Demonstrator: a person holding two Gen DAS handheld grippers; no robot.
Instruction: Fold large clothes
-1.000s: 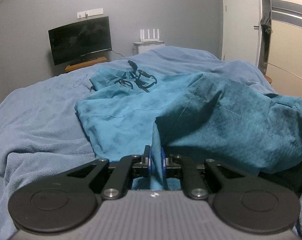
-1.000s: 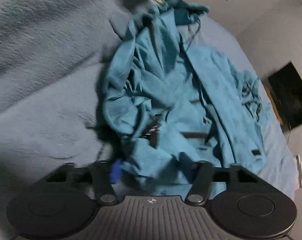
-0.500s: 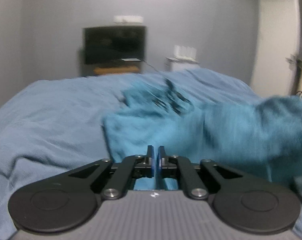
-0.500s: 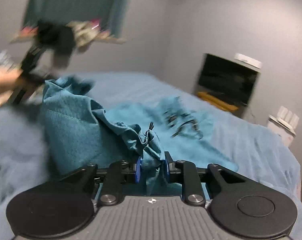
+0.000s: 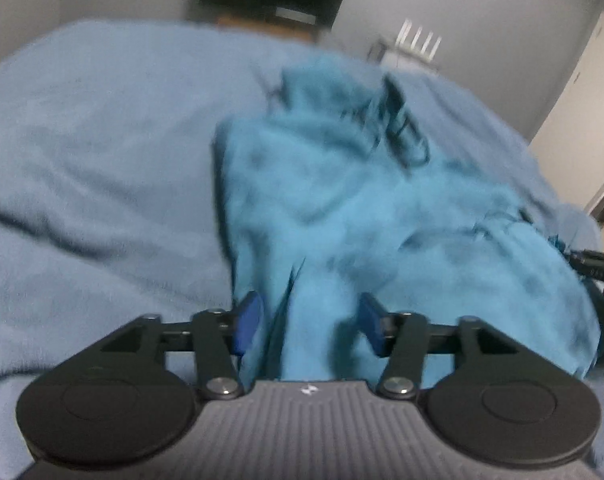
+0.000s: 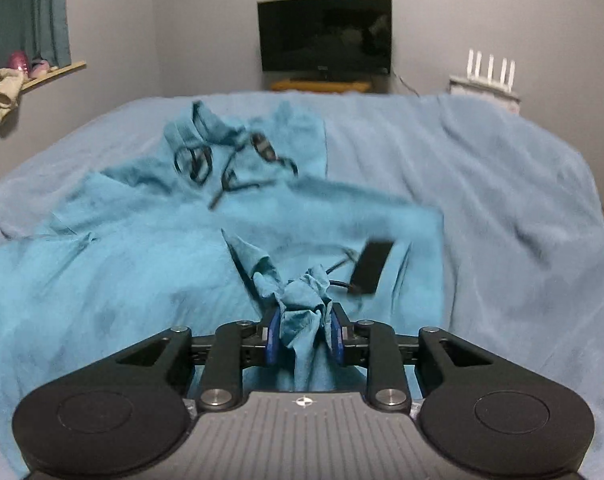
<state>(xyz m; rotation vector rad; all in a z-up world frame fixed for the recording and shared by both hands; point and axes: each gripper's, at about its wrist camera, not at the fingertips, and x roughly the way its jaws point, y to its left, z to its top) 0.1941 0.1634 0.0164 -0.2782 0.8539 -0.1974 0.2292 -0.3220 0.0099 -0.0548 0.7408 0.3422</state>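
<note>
A large teal hooded garment (image 5: pixel 341 200) lies crumpled on the bed, blurred in the left wrist view. My left gripper (image 5: pixel 309 324) hovers low over its near edge. Its jaws are opening wide, and a ridge of the teal cloth runs between them without either pad pressing on it. In the right wrist view the garment (image 6: pixel 142 272) spreads out ahead, with black drawstrings (image 6: pixel 230 164) at its far end and a black patch (image 6: pixel 371 266) nearer. My right gripper (image 6: pixel 303 334) has a bunched wad of the teal cloth between its blue pads; its jaws are opening slightly.
A light blue blanket (image 6: pixel 481 200) covers the whole bed under the garment. Beyond the bed, against the grey wall, stand a dark television (image 6: pixel 325 34) and a white router (image 6: pixel 489 68). A shelf with small items (image 6: pixel 30 72) is at the left.
The left jaws were shut on the cloth, then shut empty, and now stand wide apart. The right gripper rolled upright, closed on a bunch of cloth and swung across the garment.
</note>
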